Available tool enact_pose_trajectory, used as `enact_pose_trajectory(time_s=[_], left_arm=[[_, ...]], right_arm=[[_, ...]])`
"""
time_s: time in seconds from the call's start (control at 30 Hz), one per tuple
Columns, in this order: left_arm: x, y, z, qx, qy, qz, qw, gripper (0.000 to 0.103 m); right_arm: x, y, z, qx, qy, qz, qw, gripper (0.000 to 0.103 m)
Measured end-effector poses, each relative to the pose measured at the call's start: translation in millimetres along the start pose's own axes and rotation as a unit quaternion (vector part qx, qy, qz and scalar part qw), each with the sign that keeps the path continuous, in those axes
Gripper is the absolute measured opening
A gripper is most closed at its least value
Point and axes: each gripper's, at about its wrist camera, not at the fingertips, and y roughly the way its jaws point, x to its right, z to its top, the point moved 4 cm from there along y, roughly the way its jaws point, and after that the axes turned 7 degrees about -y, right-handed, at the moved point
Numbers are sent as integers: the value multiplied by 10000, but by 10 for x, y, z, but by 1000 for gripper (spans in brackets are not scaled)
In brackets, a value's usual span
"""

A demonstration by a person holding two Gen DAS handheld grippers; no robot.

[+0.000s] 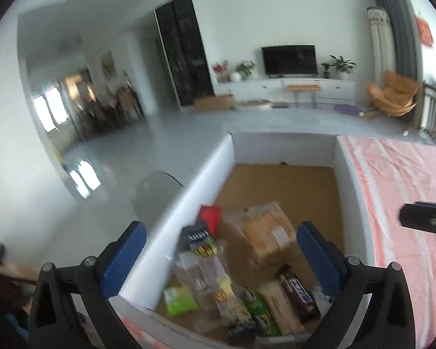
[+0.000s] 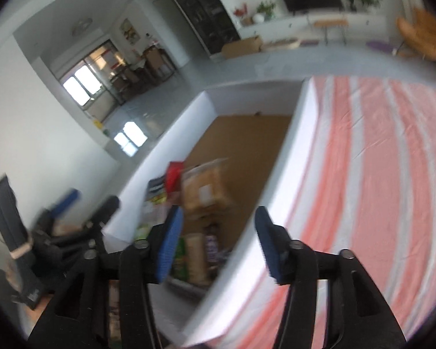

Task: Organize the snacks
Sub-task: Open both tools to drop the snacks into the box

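Note:
A white-walled box (image 1: 189, 192) with a brown cardboard floor holds several snack packs at its near end. Among them are a clear bag of bread (image 1: 264, 232), a red packet (image 1: 210, 216), a dark chocolate bar (image 1: 298, 290) and a green packet (image 1: 178, 301). My left gripper (image 1: 221, 229) hangs open above these snacks with nothing between its blue pads. My right gripper (image 2: 219, 212) is open and empty too, over the box's right wall (image 2: 293, 151), and the bread bag (image 2: 206, 192) lies just beyond it. Its black tip (image 1: 427, 221) shows at the right edge of the left wrist view.
The box sits on a pink-and-white striped cloth (image 2: 378, 174) that spreads to the right. The far half of the box floor (image 1: 282, 186) is bare. A clear chair back (image 1: 157, 192) stands left of the box, with grey floor and a TV wall behind.

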Motion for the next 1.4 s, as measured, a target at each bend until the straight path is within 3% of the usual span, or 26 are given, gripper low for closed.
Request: enact_pose_trajectory(time_s=[0.1,0.27,0.83,1.4], left_arm=[[28,2,26,-40,-203,234,9995,103],[-30,-29,-73,-406,-430,139,9982,103],[-226,-54,-125,-761,-260,-34,9968,103],[-442,19,-165,-963,-390,-224,9943,103]], right_arm=[[-18,-116,20,203,-267,-304,9990,68],[-127,-127,16,39,-657,-634,9958,71],[-574,81,-76,-681,-1276,-978,9846,78],[-736,198,-54,-814,-1378,-985,9822,78]])
